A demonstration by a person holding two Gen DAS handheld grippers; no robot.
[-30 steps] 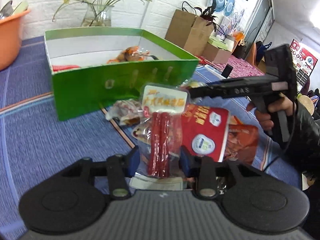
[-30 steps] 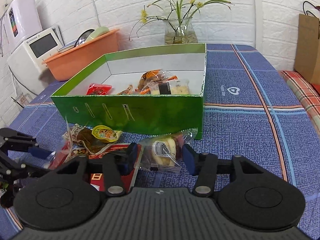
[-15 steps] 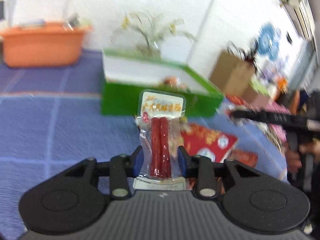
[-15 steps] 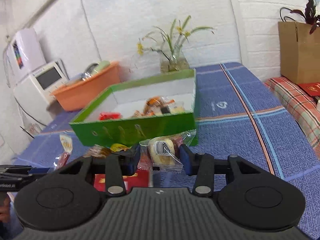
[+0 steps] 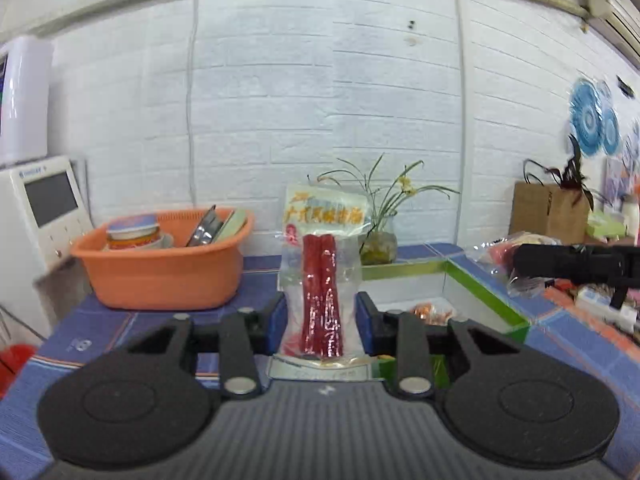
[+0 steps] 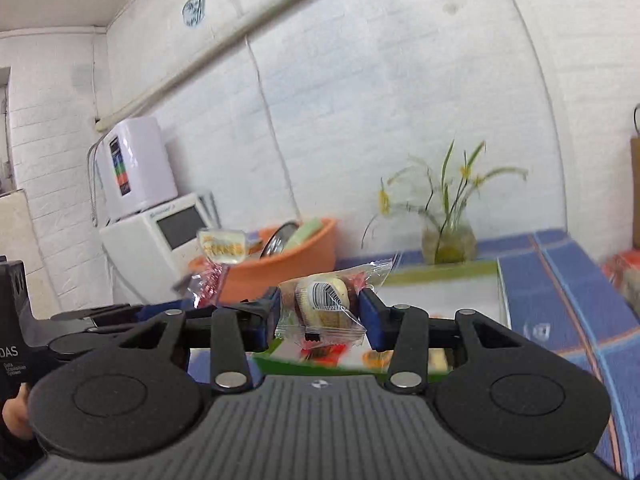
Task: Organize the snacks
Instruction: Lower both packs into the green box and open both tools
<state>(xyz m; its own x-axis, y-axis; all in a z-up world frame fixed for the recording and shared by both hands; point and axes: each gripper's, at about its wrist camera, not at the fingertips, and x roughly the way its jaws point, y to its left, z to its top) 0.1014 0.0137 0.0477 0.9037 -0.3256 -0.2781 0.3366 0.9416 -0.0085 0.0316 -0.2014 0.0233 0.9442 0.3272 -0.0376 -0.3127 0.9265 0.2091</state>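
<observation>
In the left wrist view my left gripper is shut on a clear pack of two red sausage sticks, held upright above the blue tablecloth. The green snack box lies low on the right with a few snacks inside. My right gripper is shut on a clear-wrapped small cake with a barcode, lifted in front of the green snack box. Each gripper shows in the other's view: the right gripper at the right edge, the left gripper at the left with the sausage pack.
An orange basin with dishes stands at the back left, beside a white appliance. A glass vase of flowers stands behind the box. A brown paper bag is at the far right. A white brick wall is behind.
Both grippers have risen and tilted up to about level, each carrying its pack. The loose snacks on the table have dropped out of view and the wall fills the upper frames.
</observation>
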